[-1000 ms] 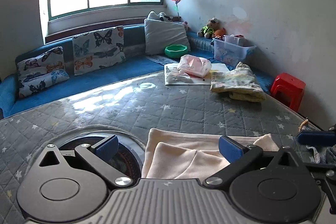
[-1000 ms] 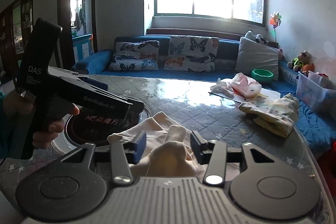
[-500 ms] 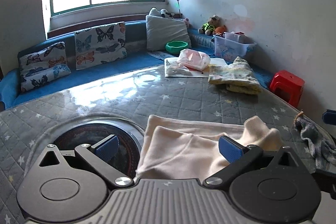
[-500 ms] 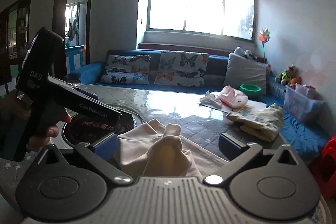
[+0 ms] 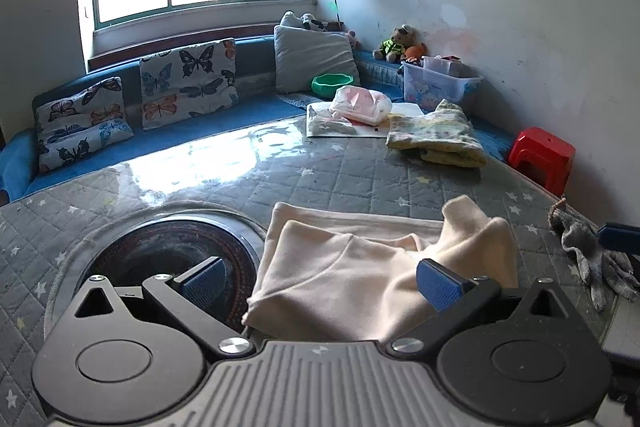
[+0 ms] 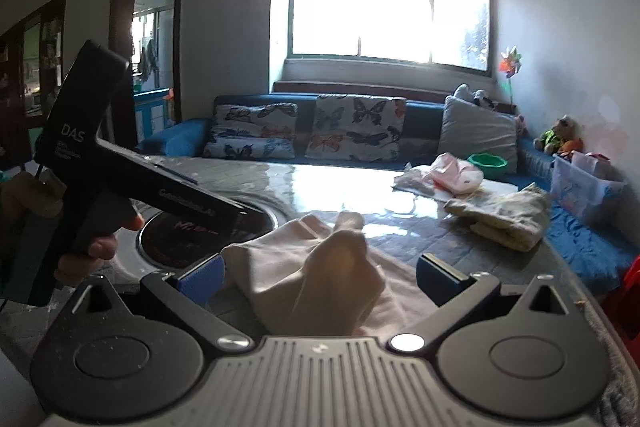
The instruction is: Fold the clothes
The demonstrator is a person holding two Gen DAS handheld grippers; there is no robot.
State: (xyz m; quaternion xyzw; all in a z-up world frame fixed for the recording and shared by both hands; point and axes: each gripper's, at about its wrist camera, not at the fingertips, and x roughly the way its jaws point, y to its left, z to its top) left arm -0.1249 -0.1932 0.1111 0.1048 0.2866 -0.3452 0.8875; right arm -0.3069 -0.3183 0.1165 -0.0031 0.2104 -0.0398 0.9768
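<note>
A cream garment (image 5: 360,267) lies partly folded on the grey quilted table (image 5: 320,179), with a raised bunch at its right side. My left gripper (image 5: 320,281) is open and empty, just above the garment's near edge. My right gripper (image 6: 320,277) is open and empty; the garment's raised bunch (image 6: 340,263) sits between its fingers, untouched by the pads. The left gripper's body, held in a hand, shows in the right wrist view (image 6: 132,187). One blue fingertip of the right gripper shows at the right edge of the left wrist view (image 5: 620,238).
A round dark burner (image 5: 168,251) is set in the table left of the garment. A folded yellow garment (image 5: 436,141), a pink bag (image 5: 360,105) and paper lie at the far side. A grey glove (image 5: 592,259) lies at the right edge. A red stool (image 5: 540,155) stands beyond.
My right gripper has opened and let go of the garment's bunch, which stays raised. Both grippers have pulled back and up from the cloth.
</note>
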